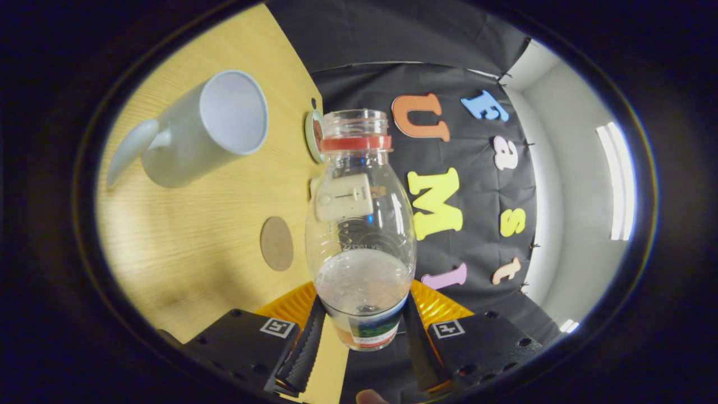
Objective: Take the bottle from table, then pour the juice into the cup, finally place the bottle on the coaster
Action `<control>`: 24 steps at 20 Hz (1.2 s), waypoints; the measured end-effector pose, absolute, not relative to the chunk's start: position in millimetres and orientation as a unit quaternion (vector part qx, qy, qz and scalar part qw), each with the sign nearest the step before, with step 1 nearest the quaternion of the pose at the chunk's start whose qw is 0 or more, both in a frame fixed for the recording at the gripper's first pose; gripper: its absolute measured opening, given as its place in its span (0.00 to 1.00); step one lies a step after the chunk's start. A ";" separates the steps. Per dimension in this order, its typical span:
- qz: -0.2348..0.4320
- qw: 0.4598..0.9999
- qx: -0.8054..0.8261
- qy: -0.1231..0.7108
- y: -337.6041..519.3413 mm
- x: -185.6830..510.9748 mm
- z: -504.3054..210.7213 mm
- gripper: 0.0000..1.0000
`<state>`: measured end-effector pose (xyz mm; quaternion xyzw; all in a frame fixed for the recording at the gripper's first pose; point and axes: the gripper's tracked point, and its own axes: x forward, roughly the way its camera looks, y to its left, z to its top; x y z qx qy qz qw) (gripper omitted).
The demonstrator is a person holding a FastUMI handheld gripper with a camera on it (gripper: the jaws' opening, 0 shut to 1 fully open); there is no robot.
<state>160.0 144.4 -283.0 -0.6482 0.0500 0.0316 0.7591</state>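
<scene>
My gripper [362, 331] is shut on the lower part of a clear plastic bottle [362, 224], with a finger pressing each side. The bottle has a red neck ring and an uncapped mouth, and a little pale juice pools near its base. The whole scene is rolled, so the wooden table [185, 241] stands to the left of the bottle. On it, beyond the fingers and left of the bottle's mouth, a white cup [207, 129] with a handle turns its opening toward me; its inside looks white. A round brown coaster [276, 243] lies on the table just left of the bottle's middle.
A small round green-rimmed object [313, 134] sits on the table behind the bottle's neck. Through the bottle I see a small white boxy thing [343, 196]. The table's far edge meets the black cloth wall [477, 185] right behind the bottle.
</scene>
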 end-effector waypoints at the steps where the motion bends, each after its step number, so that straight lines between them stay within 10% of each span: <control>1: 0.031 0.752 -0.656 0.049 145.3 161.3 -281.9 0.74; 24: 0.034 0.661 -0.749 0.030 166.1 162.7 -269.8 0.74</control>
